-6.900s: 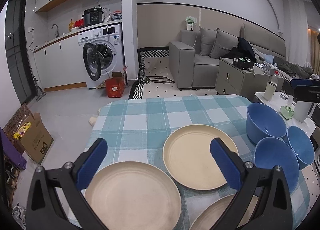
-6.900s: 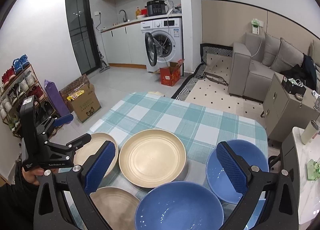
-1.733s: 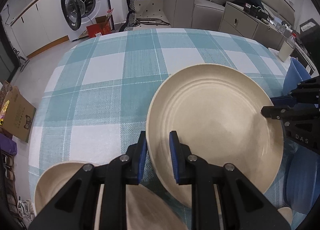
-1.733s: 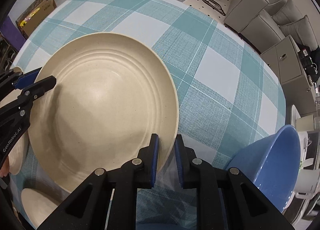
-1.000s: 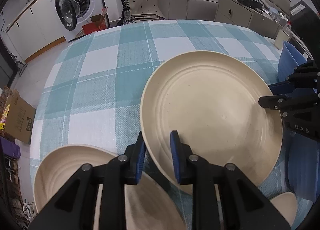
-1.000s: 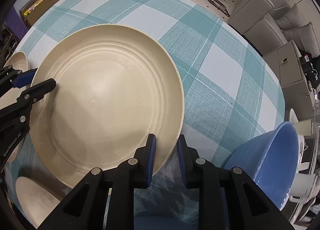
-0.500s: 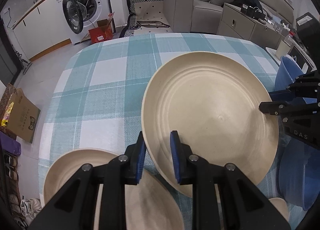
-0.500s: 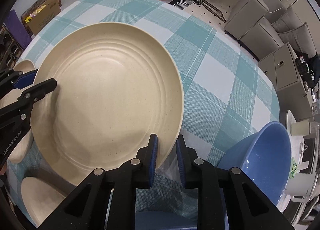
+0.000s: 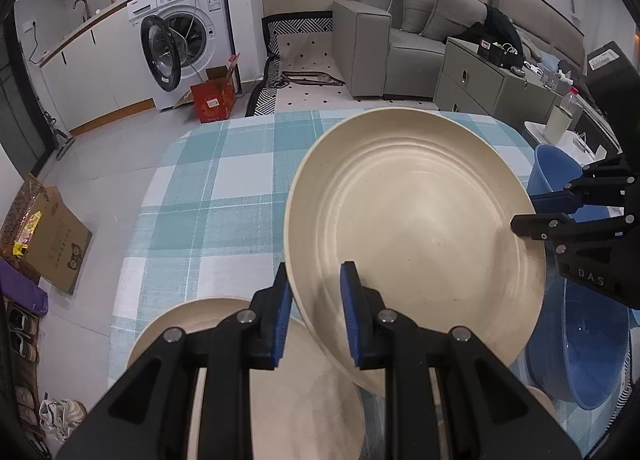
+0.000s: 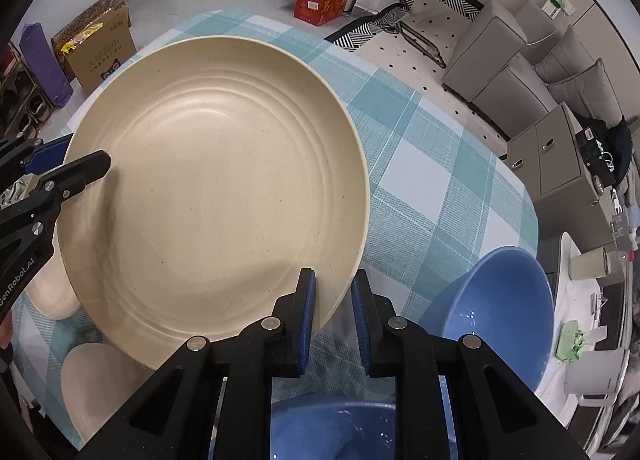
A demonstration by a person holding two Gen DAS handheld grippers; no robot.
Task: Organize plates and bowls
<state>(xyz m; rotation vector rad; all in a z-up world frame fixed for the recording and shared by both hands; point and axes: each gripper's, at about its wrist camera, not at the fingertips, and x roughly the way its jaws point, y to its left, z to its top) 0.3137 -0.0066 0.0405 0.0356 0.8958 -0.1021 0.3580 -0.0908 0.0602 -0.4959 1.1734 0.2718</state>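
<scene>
- A lived-in home was shown, open-plan, with kitchen and lounge joined.
- A washing machine (image 9: pixel 182 35) was built in under a counter with a tap (image 9: pixel 81 5).
- A grey sofa (image 9: pixel 404 31) with cushions was placed beyond a dining table (image 9: pixel 208 195) covered in checked cloth.
- A shoe rack (image 9: pixel 20 334) was seen at one edge.

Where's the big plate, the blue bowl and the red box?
Plate (image 10: pixel 216 195), right wrist view, middle of its inside.
Blue bowl (image 10: pixel 500 300), right wrist view, inner wall.
Red box (image 9: pixel 212 99), left wrist view, front side.
</scene>
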